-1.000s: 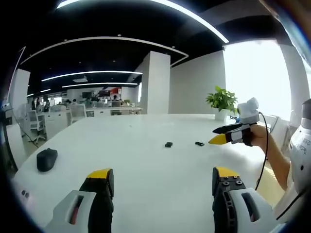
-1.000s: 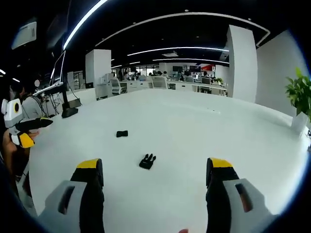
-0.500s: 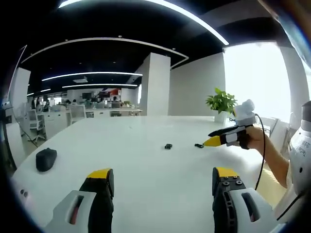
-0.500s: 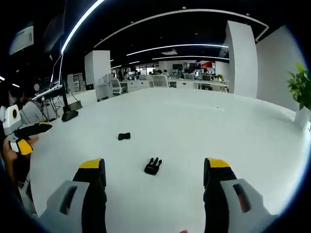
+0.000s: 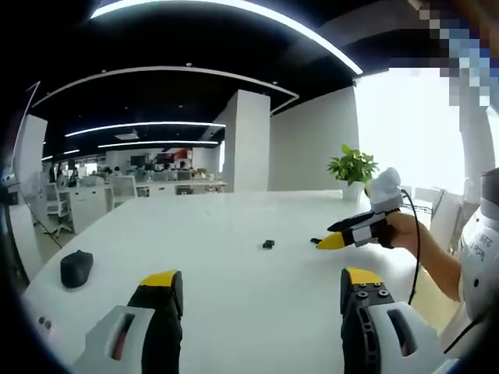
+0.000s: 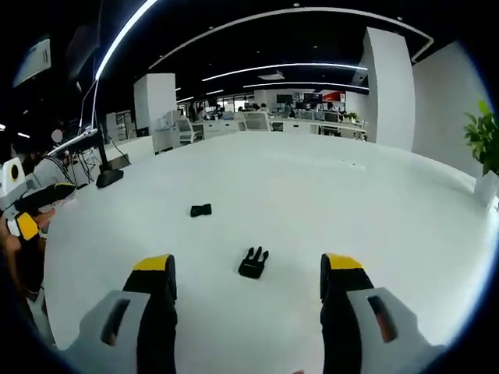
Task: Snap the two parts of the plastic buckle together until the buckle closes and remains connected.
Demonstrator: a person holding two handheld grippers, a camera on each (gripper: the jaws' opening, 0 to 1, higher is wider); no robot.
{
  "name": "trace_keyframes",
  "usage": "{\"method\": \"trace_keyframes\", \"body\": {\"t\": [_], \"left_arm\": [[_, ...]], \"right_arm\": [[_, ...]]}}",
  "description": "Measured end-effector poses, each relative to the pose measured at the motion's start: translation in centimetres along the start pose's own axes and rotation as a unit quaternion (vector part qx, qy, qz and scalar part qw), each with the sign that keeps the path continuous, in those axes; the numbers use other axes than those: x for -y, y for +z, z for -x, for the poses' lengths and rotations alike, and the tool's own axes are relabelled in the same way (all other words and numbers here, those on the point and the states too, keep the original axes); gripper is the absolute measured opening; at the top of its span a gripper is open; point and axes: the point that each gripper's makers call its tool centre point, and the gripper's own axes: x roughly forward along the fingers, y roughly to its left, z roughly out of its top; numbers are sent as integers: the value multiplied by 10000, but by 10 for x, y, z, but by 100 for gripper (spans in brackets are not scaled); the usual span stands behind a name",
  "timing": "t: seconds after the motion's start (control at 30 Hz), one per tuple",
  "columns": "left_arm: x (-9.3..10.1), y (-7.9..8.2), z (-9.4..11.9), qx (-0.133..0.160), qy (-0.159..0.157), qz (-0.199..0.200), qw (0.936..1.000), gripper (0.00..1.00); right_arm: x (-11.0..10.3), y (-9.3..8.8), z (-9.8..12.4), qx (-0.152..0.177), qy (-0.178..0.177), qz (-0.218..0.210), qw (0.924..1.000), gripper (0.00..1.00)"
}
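Two black buckle parts lie apart on the white table. The pronged part sits just ahead of my right gripper, centred between its open jaws and untouched. The plain socket part lies farther off to the left. In the left gripper view the socket part lies mid-table, and the pronged part peeks out at the tip of the right gripper, held by a hand. My left gripper is open and holds nothing, well short of both parts.
A black computer mouse rests at the table's left side. A potted plant stands at the far right edge. A dark stand base sits at the table's far left corner. Office desks and chairs fill the background.
My right gripper has moved closer to the pronged part, which now sits between its jaws in its view. In the left gripper view it has slid left and lower toward that part.
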Motion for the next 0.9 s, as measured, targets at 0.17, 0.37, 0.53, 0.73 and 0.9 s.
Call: {"method": "trace_keyframes", "body": {"t": [0.17,0.37,0.53,0.73,0.9], "left_arm": [[0,4,1,66,-6,-19,10000,84],[-2,4,1,66,-2,-4,10000,84],[-2,1,2,50,-3,20,10000,84],[-5,-1,3,23,22,42,10000,84],[-5,-1,4,24,39,51,10000,84]], "right_arm": [[0,0,-2,26,-38,-28,10000,68],[-4,-4,-5,-30,45,-30,10000,58],[-2,-4,-5,7,61,-113,9999,52],[1,-4,-5,23,12,-75,10000,46],[2,-7,-5,-32,-47,17,10000,39]]}}
